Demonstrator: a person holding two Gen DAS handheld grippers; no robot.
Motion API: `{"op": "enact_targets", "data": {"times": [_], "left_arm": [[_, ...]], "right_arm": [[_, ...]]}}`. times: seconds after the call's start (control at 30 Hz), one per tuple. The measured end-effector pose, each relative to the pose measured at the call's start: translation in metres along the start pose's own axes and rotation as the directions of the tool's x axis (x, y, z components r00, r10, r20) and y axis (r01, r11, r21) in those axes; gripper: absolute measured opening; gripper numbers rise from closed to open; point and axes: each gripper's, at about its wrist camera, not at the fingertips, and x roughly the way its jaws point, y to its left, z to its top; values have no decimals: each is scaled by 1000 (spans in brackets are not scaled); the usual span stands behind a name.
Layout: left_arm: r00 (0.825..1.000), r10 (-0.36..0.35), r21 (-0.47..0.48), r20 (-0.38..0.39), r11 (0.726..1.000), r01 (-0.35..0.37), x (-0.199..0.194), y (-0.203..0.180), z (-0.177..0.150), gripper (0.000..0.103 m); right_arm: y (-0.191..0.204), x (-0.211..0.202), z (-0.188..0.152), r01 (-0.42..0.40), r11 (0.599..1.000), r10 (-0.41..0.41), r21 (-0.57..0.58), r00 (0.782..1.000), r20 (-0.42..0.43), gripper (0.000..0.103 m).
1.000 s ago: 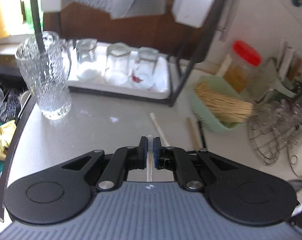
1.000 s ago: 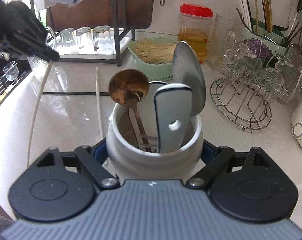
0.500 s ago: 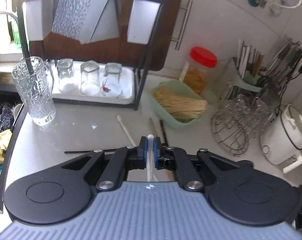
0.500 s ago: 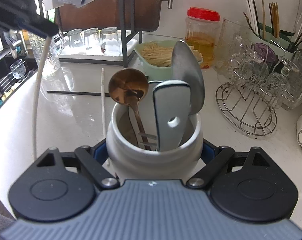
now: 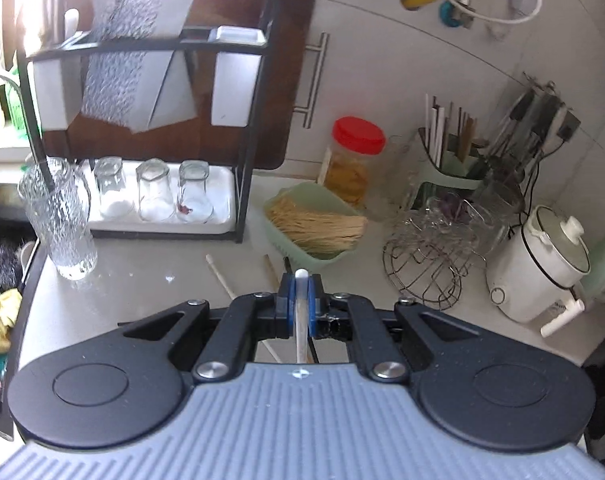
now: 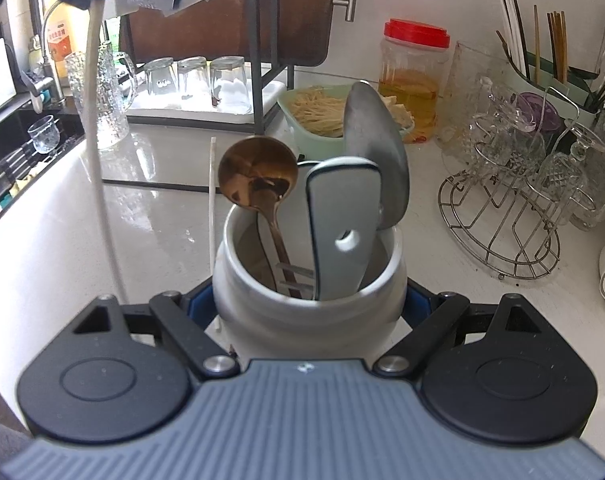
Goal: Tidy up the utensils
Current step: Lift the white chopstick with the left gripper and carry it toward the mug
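Left gripper [image 5: 299,303] clenched on white chopstick [image 5: 301,320], raised higher than before. Right gripper [image 6: 307,304] still grasping white utensil jar [image 6: 302,312]. Bottle label [image 6: 58,46] unreadable.

- Daylight floods in from the upper left, behind the rack [image 5: 142,92]; that corner is blown out white in the left wrist view.
- The counter [image 6: 150,216] carries soft glare and reflections left of the holder [image 6: 306,304].
- Fisheye bending curves the wall and counter towards the edges.
- The jar [image 5: 356,160] and things right of it look slightly soft.
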Motion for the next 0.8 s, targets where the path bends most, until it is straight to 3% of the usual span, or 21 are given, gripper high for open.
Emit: {"op": "enact_targets", "data": {"times": [0.5,0.8], "left_arm": [[999,-41,80,32,996,38,-17,-22,15,7],[995,-87,218,42,973,76,-41,-40,56,7]], "right_arm": [[1,-1,-1,2,1000,-2,6,1000,10,91],[2,-1,0,9,1000,-9,10,1000,3,91]]}}
